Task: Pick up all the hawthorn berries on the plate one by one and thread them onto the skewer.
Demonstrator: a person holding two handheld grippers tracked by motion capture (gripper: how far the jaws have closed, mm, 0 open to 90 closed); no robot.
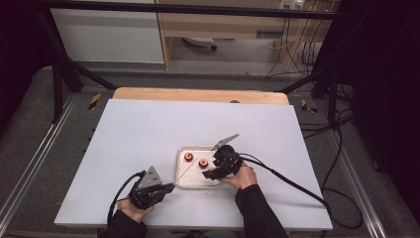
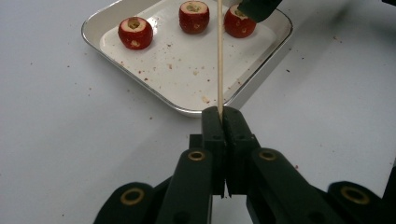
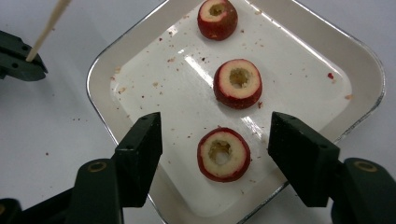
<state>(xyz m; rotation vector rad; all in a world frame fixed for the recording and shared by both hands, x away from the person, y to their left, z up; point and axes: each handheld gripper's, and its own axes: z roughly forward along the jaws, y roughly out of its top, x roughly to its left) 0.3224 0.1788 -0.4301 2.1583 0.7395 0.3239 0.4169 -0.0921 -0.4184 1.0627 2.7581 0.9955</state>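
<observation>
Field notes, mid-task. My left gripper [image 2: 219, 114] is clenched on a thin wooden skewer [image 2: 219, 56], fingers pressed flat together on its lower end. In the left gripper view the stick runs straight up the middle of the frame, out over the metal tray [image 2: 184, 109] toward the fruit at the top. In the high view this gripper [image 1: 166, 188] sits at lower left of centre, on the white table [image 1: 138, 129], just off the tray's left edge.

My right gripper [image 3: 215, 140] hangs over the tray with its fingers [image 3: 140, 144] apart, one on each side of the nearest cored red fruit [image 3: 223, 154], low in the middle of the right gripper view. Neither finger touches it; there is clear tray floor on both sides. So: released, holding nothing, but bracketing the piece.

Two more cored fruits lie beyond it, the middle fruit [image 3: 238, 83] at frame centre and the far fruit [image 3: 217, 18] at the top. All three rest hollow-side up in a line on the tray, among red crumbs.

Step in hand, as I judge it: picking up the nearest fruit for skewering. Next move calls for closing gently on its round sides, since a hollowed piece may crush or squirt out, then lifting and turning its hole toward the skewer tip.
</observation>
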